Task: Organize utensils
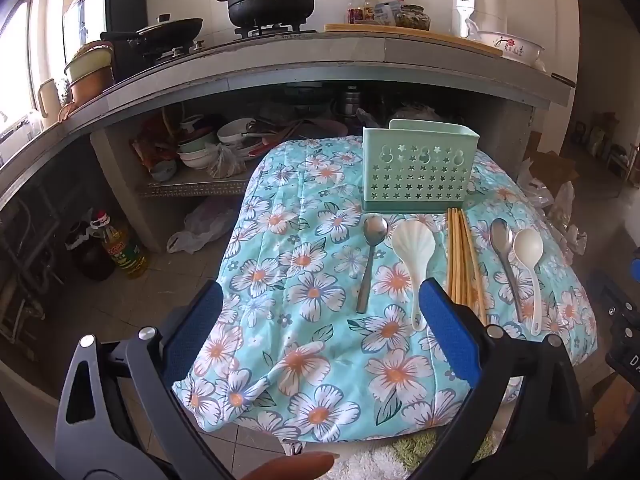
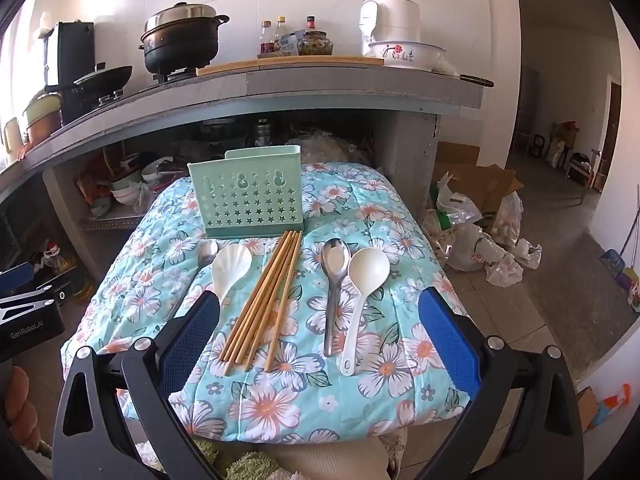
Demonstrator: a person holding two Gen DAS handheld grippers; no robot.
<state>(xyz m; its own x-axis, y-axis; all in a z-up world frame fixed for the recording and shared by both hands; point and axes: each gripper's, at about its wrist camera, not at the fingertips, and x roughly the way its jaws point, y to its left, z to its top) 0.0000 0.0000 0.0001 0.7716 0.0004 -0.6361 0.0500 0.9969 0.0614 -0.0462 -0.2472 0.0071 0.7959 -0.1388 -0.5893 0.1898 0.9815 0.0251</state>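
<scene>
A mint-green perforated utensil holder [image 1: 418, 170] [image 2: 248, 200] stands at the far side of a floral cloth [image 1: 304, 344] [image 2: 304, 400]. In front of it lie a metal spoon [image 1: 371, 256] [image 2: 207, 254], a white shell-shaped spoon [image 1: 414, 264] [image 2: 230, 266], several wooden chopsticks [image 1: 464, 260] [image 2: 266, 300], a second metal spoon [image 1: 505, 256] [image 2: 333, 288] and a white ladle-like spoon [image 1: 530, 268] [image 2: 362, 296]. My left gripper [image 1: 320, 308] is open and empty above the cloth's near left. My right gripper [image 2: 320, 312] is open and empty, near the chopsticks and right spoons.
A concrete counter [image 1: 280, 64] [image 2: 320, 88] with pots, bottles and a floral bowl runs behind. Dishes fill the shelf [image 1: 208, 152] under it. An oil bottle [image 1: 122, 252] stands on the floor at left. Plastic bags and cardboard [image 2: 480, 216] lie at right.
</scene>
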